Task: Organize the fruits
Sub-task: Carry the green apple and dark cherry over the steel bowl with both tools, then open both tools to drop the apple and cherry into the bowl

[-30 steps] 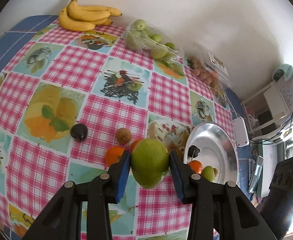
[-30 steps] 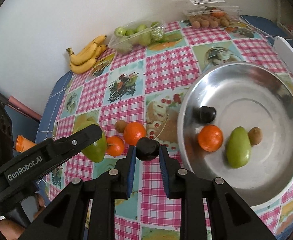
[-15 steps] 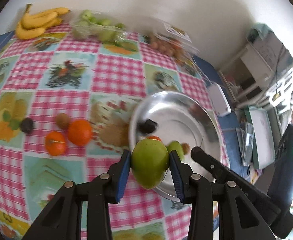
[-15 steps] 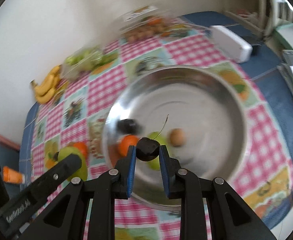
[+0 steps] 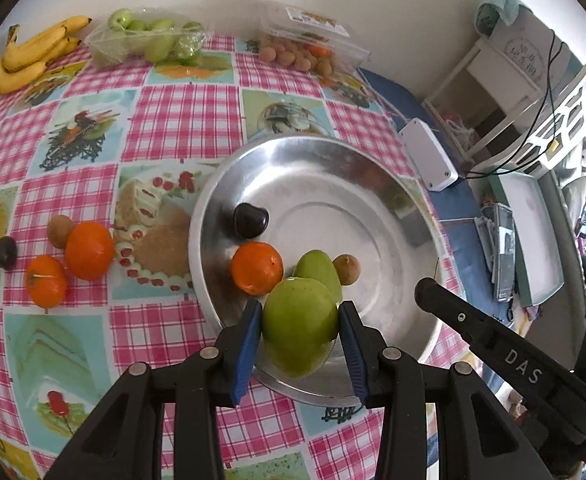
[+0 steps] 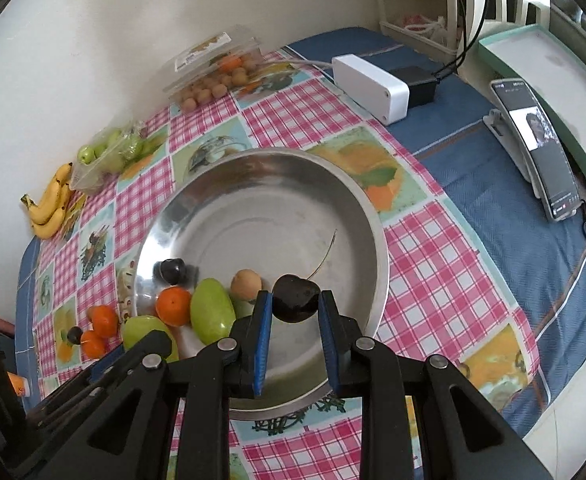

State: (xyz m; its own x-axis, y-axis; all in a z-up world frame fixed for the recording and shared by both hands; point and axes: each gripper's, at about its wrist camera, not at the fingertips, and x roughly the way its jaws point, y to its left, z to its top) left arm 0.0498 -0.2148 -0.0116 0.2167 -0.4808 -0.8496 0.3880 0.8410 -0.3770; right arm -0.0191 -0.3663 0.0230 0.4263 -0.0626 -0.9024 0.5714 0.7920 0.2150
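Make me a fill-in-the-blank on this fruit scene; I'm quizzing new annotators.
1. The left gripper is shut on a ____ mango.
2. The right gripper is shut on a dark ____ with a long stem.
3. The round steel bowl holds one ____ tangerine.
4. The yellow ____ lie by the wall.

Missing: green; cherry; orange; bananas

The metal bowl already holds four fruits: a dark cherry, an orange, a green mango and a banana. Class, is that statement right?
Not quite. The metal bowl holds a dark cherry, an orange and a green mango, but the fourth fruit is a small brown one, not a banana. The left wrist view shows the bananas lying on the tablecloth by the wall.
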